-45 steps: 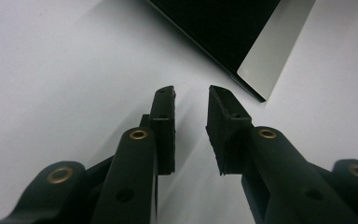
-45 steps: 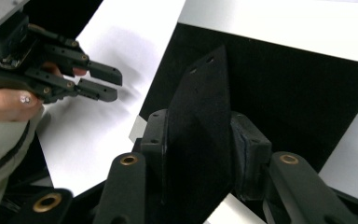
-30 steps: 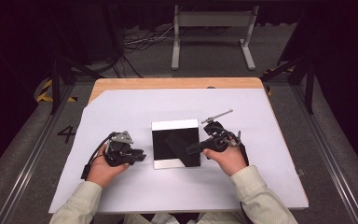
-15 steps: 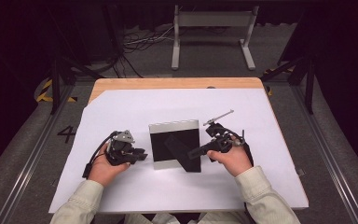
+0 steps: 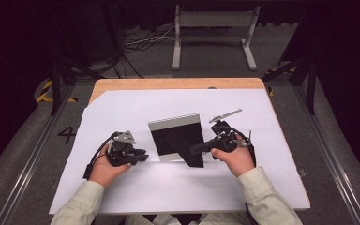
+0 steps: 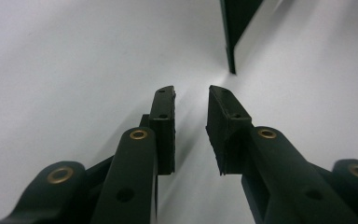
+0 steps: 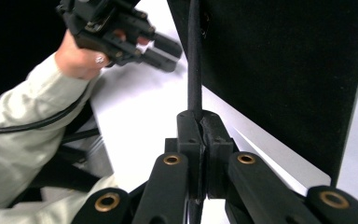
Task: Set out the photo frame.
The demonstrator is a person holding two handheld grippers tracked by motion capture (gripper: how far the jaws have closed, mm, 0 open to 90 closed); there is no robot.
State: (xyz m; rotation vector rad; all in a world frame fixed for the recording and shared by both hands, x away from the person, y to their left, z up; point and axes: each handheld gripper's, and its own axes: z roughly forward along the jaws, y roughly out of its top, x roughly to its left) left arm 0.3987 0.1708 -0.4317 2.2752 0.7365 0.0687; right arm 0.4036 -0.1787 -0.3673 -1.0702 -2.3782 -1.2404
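The picture frame point(image 5: 176, 136) stands tilted, back toward the person, at the middle of the white sheet point(image 5: 136, 105), with its black back stand point(image 7: 194, 56) swung out and pinched edge-on in the closed right gripper point(image 5: 198, 148). Judged from this, the stand is deployed but the frame is not yet released to rest alone. The left gripper point(image 5: 142, 156) waits just beside the frame, jaws slightly apart and empty; nothing blocks the work.

Black picture frame point(image 5: 176, 138) — back up, tilted, its stand point(image 7: 194, 56) apparently swung out.

overhead forward-down view plus two close tool-mounted views
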